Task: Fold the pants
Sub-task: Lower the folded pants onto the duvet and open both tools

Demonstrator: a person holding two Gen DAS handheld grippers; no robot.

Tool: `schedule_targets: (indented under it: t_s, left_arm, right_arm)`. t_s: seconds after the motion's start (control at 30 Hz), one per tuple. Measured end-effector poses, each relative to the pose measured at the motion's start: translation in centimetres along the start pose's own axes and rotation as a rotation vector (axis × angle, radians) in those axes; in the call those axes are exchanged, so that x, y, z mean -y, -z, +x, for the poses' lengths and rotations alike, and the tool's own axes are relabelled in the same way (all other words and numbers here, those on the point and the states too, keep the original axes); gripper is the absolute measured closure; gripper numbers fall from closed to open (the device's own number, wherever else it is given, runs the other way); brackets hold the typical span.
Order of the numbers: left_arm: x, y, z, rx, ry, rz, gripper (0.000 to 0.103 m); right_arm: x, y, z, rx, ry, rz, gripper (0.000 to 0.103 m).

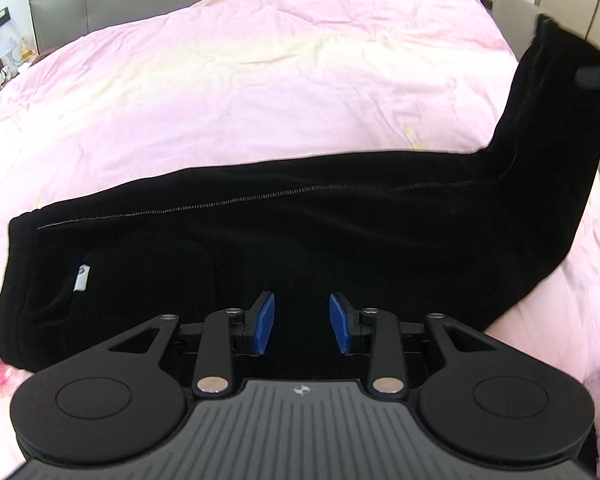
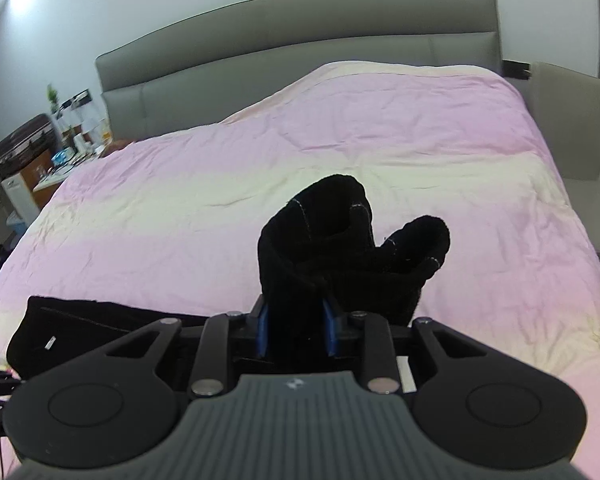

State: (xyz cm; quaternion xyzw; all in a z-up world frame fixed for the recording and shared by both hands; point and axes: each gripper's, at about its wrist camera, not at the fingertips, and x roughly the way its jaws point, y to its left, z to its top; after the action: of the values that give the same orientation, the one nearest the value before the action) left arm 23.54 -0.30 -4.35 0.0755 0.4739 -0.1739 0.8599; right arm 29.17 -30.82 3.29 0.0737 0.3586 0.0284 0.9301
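There was 1 pair of black fleece pants (image 1: 300,236), 1 bed with a pink quilted cover (image 1: 240,80), 1 grey padded headboard (image 2: 300,40) and 2 tongs in view. The pants lay lengthwise across the near part of the bed cover, waistband to the left, with 1 small white label (image 1: 82,278) near that end; the leg end was lifted off the bed at the right. The left tongs (image 1: 302,322) hung over the middle of the pants with their 2 blue pads (image 1: 266,322) spread apart and nothing between them. The right tongs (image 2: 296,330) were clamped on the bunched leg cuffs, which stood up between the blue pads and flopped forward in 2 dark lobes. From the left wrist view, only a dark tip of the right tongs showed at the frame's right edge against the raised cloth. Beyond the pants, the bed cover ran wide and bare up to the headboard, and a strip of it showed to the right of the raised leg. The near edge of the pants was hidden under the body of the left tongs. Folds and seams in the black cloth were hard to make out, apart from 1 pale stitched line along the leg. A cluttered bedside stand (image 2: 60,148) sat at the far left, its items too small to tell.
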Motion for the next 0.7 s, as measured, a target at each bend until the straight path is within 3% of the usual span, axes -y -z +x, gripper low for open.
schedule_targets:
  t_s: [0.1, 0.27, 0.4, 0.5, 0.57, 0.63, 0.7]
  left_arm:
    - [-2.1, 0.1, 1.1, 0.017, 0.058, -0.075, 0.065]
    - [-5.7, 1.3, 3.3, 0.001, 0.163, -0.255, 0.075]
    - [-6.9, 2.2, 3.5, -0.007, 0.19, -0.316, 0.077]
    - [-7.4, 2.4, 3.8, -0.007, 0.206, -0.333, 0.077]
    - [-7.6, 2.1, 3.9, 0.002, 0.233, -0.343, 0.077]
    - [-7.6, 2.2, 4.0, 0.017, 0.274, -0.352, 0.077]
    - [-7.2, 1.8, 4.1, 0.034, 0.311, -0.344, 0.077]
  right_arm:
    - [-4.4, 1.3, 2.7, -0.053, -0.065, -0.034, 0.08]
    - [-10.3, 5.7, 8.2, -0.173, -0.163, -0.067, 0.08]
    - [-13.4, 10.4, 12.2, -0.296, -0.199, -0.1, 0.08]
    - [-15.0, 13.1, 14.1, -0.336, -0.199, -0.197, 0.08]
    - [-15.7, 13.7, 14.4, -0.341, -0.208, -0.266, 0.073]
    - [-15.6, 13.5, 13.9, -0.356, -0.247, -0.265, 0.062]
    - [-15.2, 12.7, 13.3, -0.381, -0.277, -0.249, 0.059]
